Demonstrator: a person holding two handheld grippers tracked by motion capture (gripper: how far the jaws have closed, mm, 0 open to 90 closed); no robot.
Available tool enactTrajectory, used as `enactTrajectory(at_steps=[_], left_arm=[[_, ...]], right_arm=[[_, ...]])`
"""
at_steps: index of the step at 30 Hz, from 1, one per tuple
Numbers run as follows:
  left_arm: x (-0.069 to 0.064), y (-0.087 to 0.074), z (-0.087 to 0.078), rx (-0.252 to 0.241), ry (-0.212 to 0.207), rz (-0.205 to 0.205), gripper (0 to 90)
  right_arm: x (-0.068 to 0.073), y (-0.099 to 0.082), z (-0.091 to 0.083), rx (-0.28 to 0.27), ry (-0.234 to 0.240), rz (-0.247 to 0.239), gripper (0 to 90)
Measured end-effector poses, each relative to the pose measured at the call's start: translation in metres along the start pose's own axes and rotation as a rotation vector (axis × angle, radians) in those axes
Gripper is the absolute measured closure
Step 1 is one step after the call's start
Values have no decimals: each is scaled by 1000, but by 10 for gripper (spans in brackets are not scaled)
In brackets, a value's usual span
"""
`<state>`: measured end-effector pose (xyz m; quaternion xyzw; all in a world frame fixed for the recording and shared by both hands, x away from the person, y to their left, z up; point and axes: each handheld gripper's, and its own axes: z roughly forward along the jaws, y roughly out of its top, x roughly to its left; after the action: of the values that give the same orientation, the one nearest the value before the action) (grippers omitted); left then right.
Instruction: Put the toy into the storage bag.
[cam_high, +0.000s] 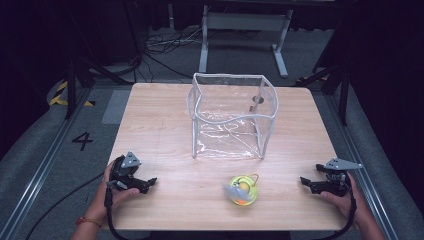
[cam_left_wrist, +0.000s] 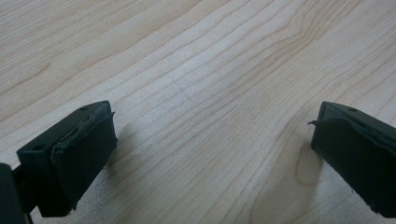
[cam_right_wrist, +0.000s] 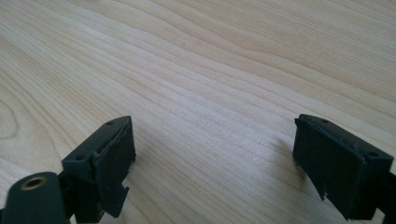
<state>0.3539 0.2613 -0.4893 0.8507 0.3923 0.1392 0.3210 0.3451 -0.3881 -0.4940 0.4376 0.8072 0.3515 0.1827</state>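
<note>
Ball toy (cam_high: 242, 190) sits lower centre, before the clear bag (cam_high: 231, 116). Your left hand-held gripper (cam_high: 150, 182) and right hand-held gripper (cam_high: 304, 181) flank it on the bench (cam_high: 160, 125), both wide open and empty, ready to reach in.

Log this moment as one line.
left gripper: open, empty | right gripper: open, empty | toy: on table | clear bag: upright

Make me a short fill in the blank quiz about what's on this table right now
1. The clear bag stands on the ____ table.
2. The yellow-green toy lies nearer the ____ tool than the other.
3. The left tool has its jaws ____, with nothing between them.

Missing words: wooden; right; open
</note>
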Motion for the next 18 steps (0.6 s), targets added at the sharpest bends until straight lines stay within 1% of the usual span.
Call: enactTrajectory(at_steps=[2,4,5,6,9,10,13,14,15,16,18], left_arm=[[-1,0,0,3,0,-7,3],[0,0,-1,0,11,-2,3],[-1,-1,-1,0,7,-9,3],[0,-1,-1,-1,9,-7,3],[0,-1,-1,0,10,-4,3],[-1,-1,-1,1,6,-10,3],[-1,-1,-1,1,7,-10,3],[-1,-1,-1,1,6,-10,3],[-1,-1,-1,1,6,-10,3],[-1,-1,-1,1,6,-10,3],[-1,-1,-1,1,7,-10,3]], right_arm=[[0,0,0,0,1,-1,130],[0,0,0,1,4,-2,128],[-1,0,0,2,6,-4,128],[-1,0,0,3,6,-6,123],[-1,1,-1,21,0,0,123],[-1,2,-2,30,-3,2,123],[0,6,-4,68,-15,-26,130],[1,7,-4,78,-14,-37,160],[1,7,-4,78,-14,-37,160],[3,11,-7,92,-33,-68,171],[4,15,-11,86,11,-68,181]])
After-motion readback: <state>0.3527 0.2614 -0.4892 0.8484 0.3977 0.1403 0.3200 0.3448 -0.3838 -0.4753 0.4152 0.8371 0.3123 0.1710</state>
